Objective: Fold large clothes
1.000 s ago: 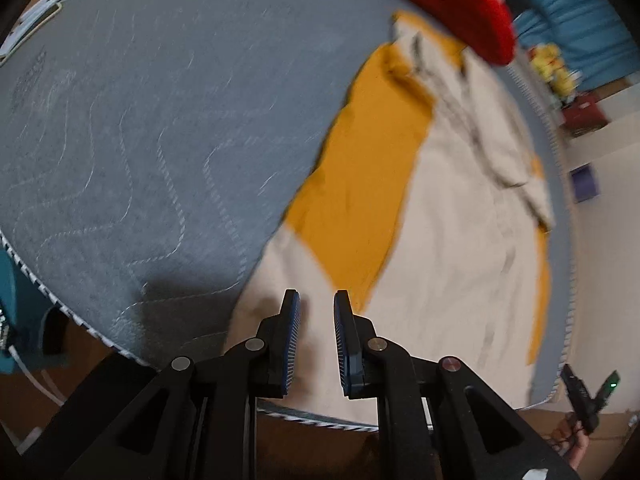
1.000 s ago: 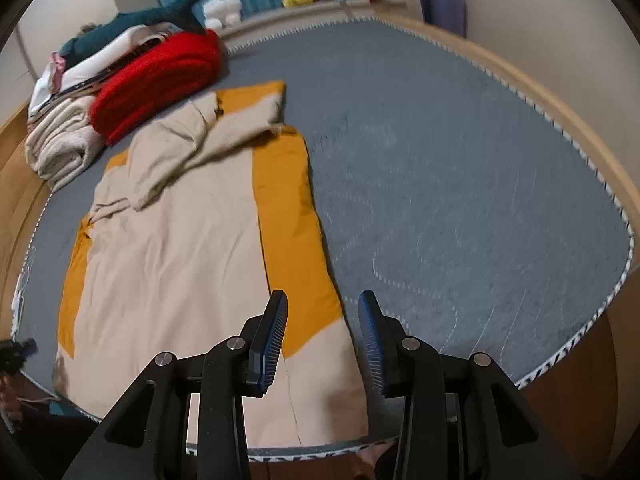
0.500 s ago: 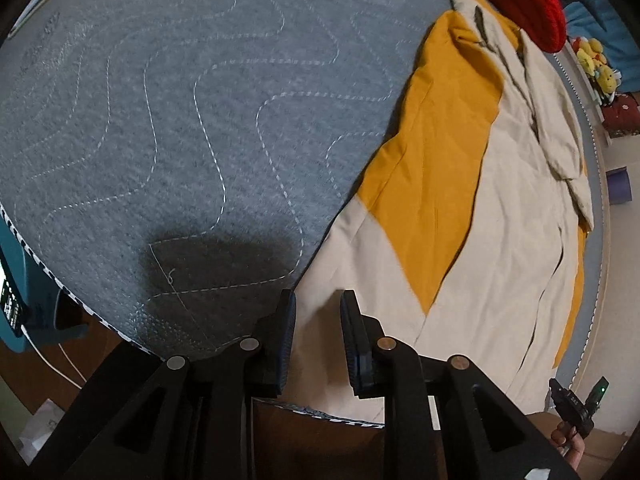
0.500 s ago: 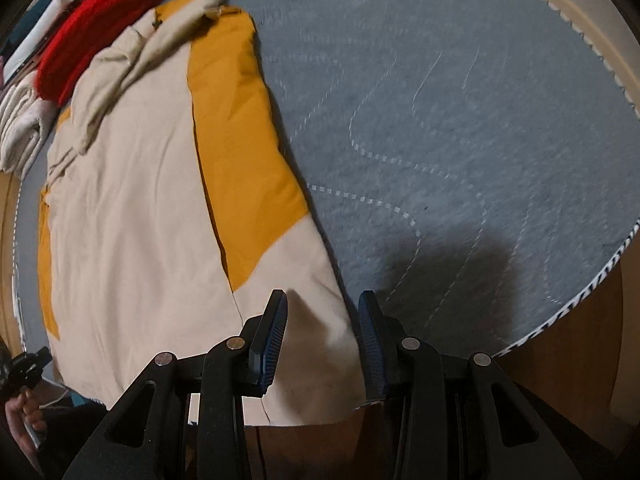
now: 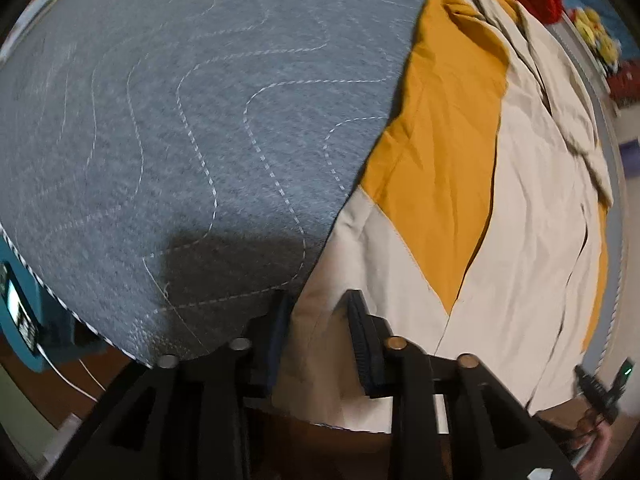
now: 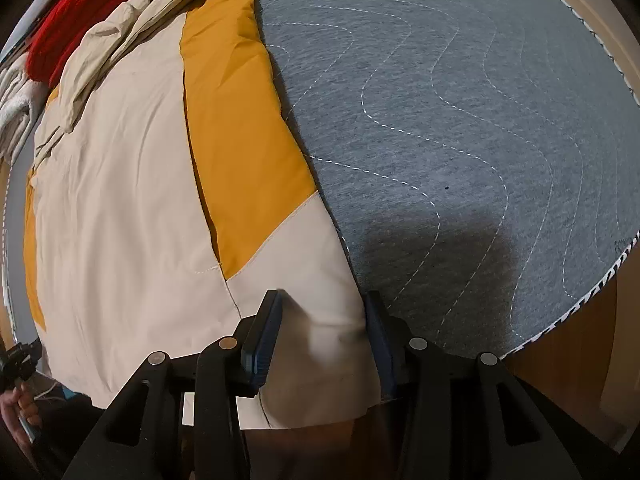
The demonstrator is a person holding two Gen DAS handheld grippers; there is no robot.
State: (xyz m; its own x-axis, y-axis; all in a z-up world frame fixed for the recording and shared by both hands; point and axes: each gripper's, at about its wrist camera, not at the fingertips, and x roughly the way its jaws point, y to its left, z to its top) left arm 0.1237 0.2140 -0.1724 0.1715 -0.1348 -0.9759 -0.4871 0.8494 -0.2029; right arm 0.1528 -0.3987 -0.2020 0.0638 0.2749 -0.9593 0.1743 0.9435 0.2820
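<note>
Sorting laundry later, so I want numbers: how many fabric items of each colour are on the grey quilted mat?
Beige and orange jacket: 1
Red knitted item: 1
White folded textile, partly cut off: 1
Total: 3

- Garment [image 6: 120, 200]: thin woven cloth, cream and mustard panels, matt, lightly creased, visible seam stitching.
- Mat [image 6: 460, 100]: grey felt-like cloth, matt, fuzzy, quilted with white wavy stitching.
- Red textile [image 6: 80, 12]: ribbed knit, fuzzy.
- Floor [image 6: 568, 380]: smooth wood.
</note>
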